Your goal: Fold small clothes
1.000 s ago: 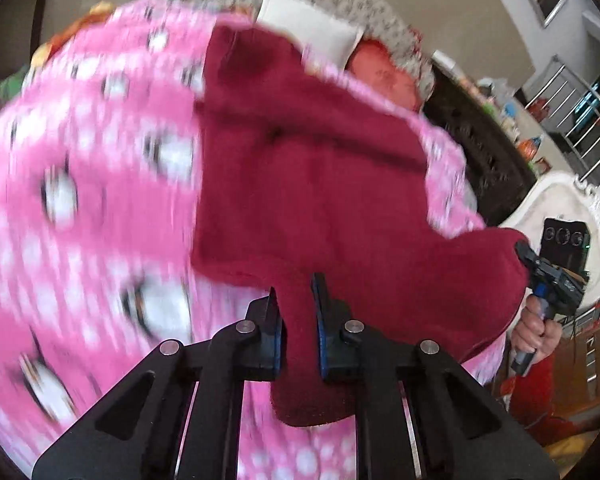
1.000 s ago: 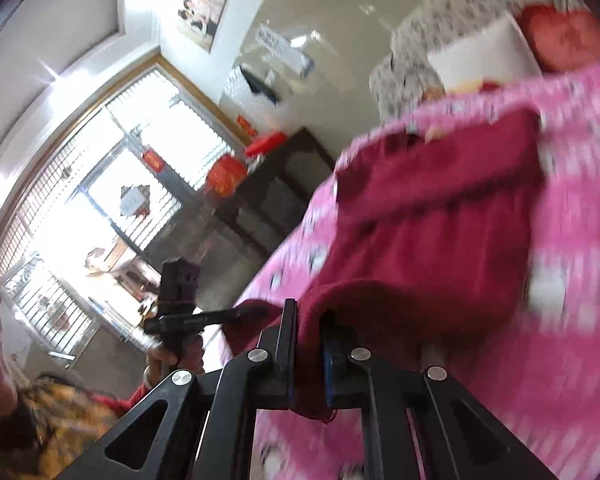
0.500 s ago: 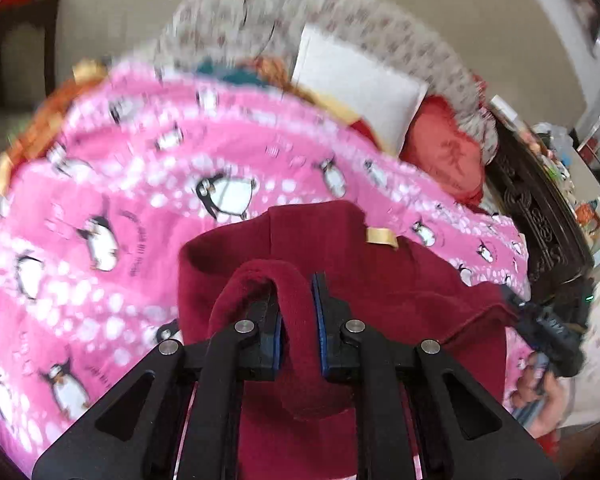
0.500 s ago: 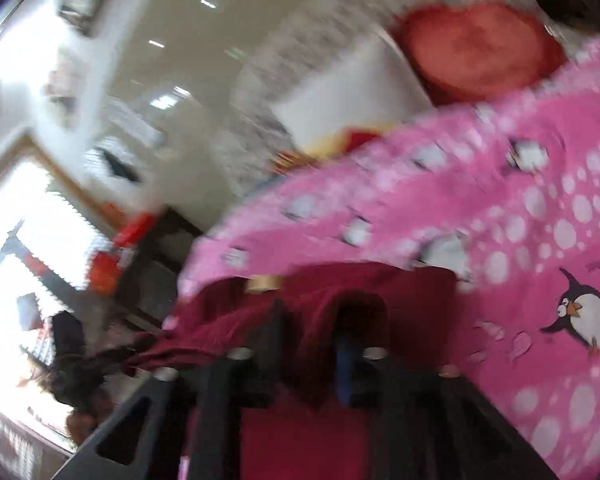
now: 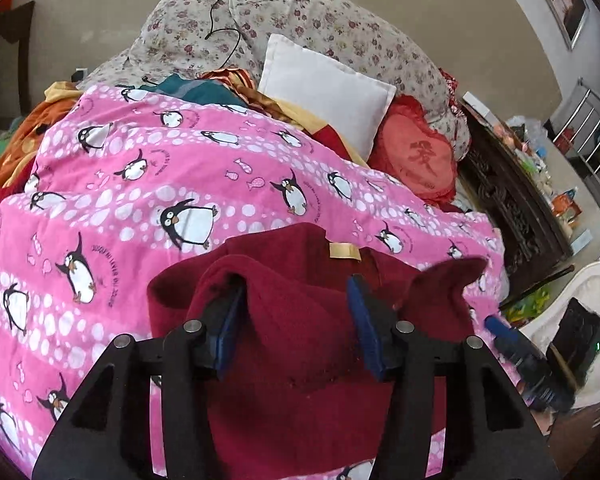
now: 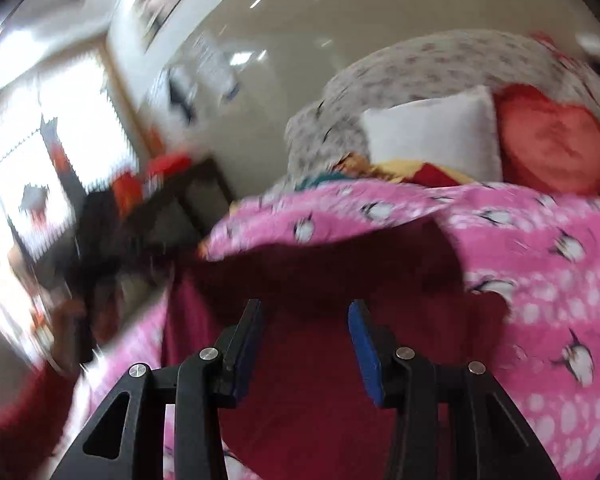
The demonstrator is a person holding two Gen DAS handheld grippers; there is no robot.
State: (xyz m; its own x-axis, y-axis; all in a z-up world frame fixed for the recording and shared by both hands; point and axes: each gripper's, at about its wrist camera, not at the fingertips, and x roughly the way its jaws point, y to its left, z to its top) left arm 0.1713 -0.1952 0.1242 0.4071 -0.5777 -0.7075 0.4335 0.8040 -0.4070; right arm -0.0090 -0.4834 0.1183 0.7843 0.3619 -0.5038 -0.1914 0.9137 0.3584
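Observation:
A dark red knitted garment (image 5: 300, 344) lies on the pink penguin blanket (image 5: 148, 184), its top edge folded over and a beige label (image 5: 342, 251) showing. My left gripper (image 5: 296, 320) is open; loose cloth drapes over its left finger and bulges between the fingers. My right gripper (image 6: 306, 344) is open just above the same garment (image 6: 320, 400), in a blurred view. It also shows in the left wrist view (image 5: 500, 330), at the garment's raised right corner.
A white pillow (image 5: 324, 88), a red heart cushion (image 5: 416, 156) and a floral bolster (image 5: 320, 24) lie at the bed's far end. Other clothes (image 5: 16, 140) are piled at the far left. A dark wooden cabinet (image 5: 512, 208) stands to the right.
Both grippers carried the garment's near edge forward, folding it onto itself, then opened and let go of the cloth. The garment now lies doubled on the blanket.

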